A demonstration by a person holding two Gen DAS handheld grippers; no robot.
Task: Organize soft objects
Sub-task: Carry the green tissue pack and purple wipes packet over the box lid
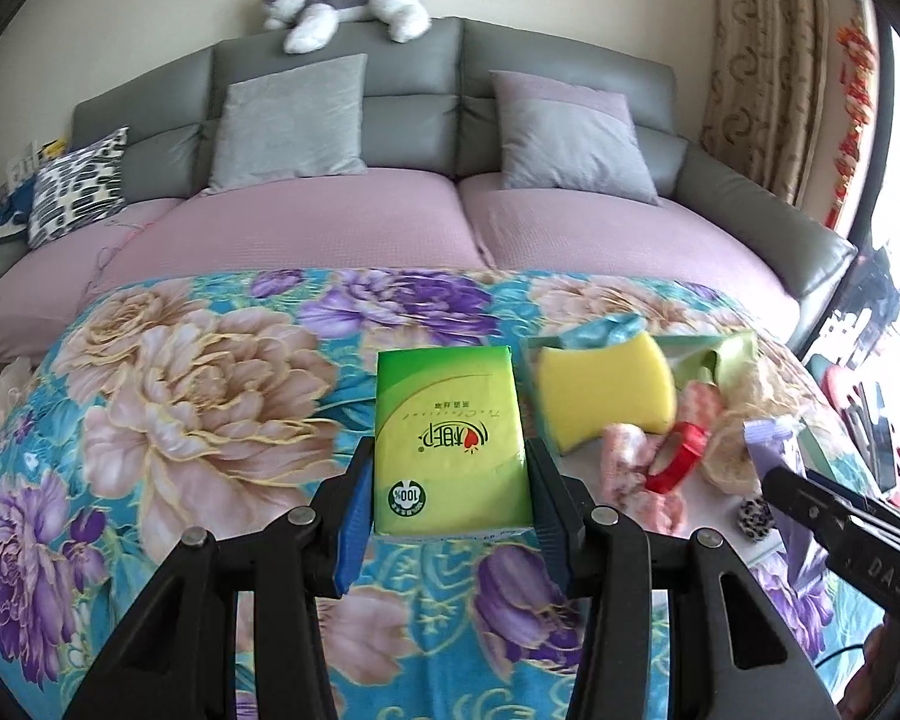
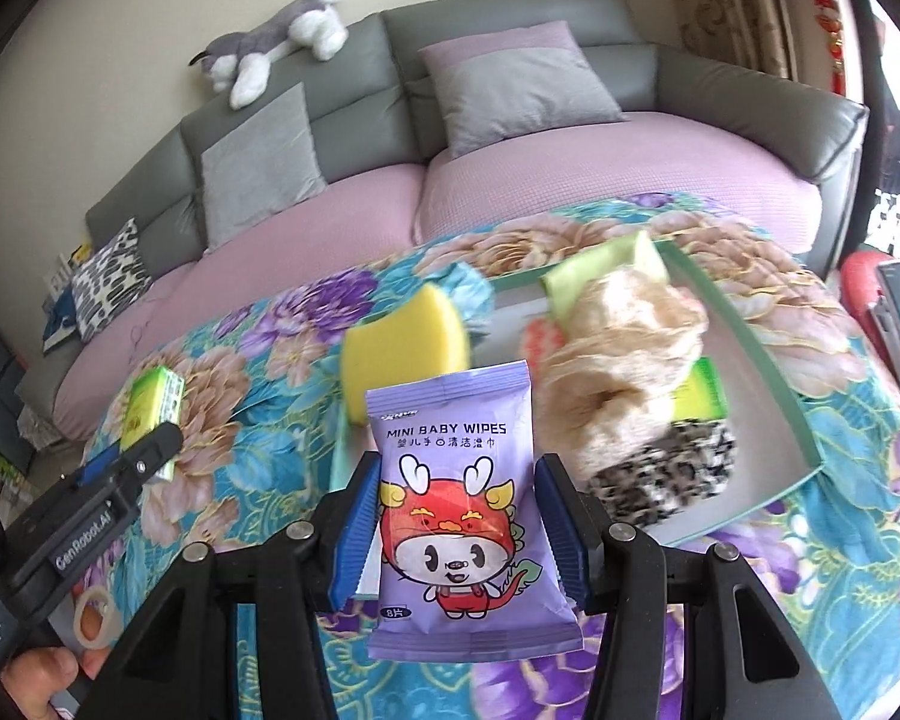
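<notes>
Left wrist view. The left gripper (image 1: 453, 504) is clamped on a green tissue pack (image 1: 450, 438), its blue pads pressing the pack's two long sides; the pack is held above a floral blanket (image 1: 168, 372). Just right of the pack lies a yellow sponge (image 1: 606, 393) at the edge of a shallow tray (image 1: 693, 343), with pink cloth pieces (image 1: 630, 462) and a red ribbon roll (image 1: 678, 459) beside it. The right gripper enters at the right edge, carrying a purple packet. A grey sofa (image 1: 414, 96) stands behind.

Right wrist view. The right gripper (image 2: 453, 531) is clamped on a purple baby wipes packet (image 2: 465, 516), gripped across its middle and held above the blanket's near edge. Beyond it the tray (image 2: 768, 354) holds a beige cloth bundle (image 2: 618, 360) and a speckled sponge (image 2: 672, 474). The left gripper (image 2: 144, 450) with its tissue pack shows at the left.

Risks, as judged. The wipes packet is slick and soft, so it may slide out of the pads if tilted. The tray is crowded; lowering either item could push the yellow sponge off its rim. The two grippers could collide if both approach the tray together.
</notes>
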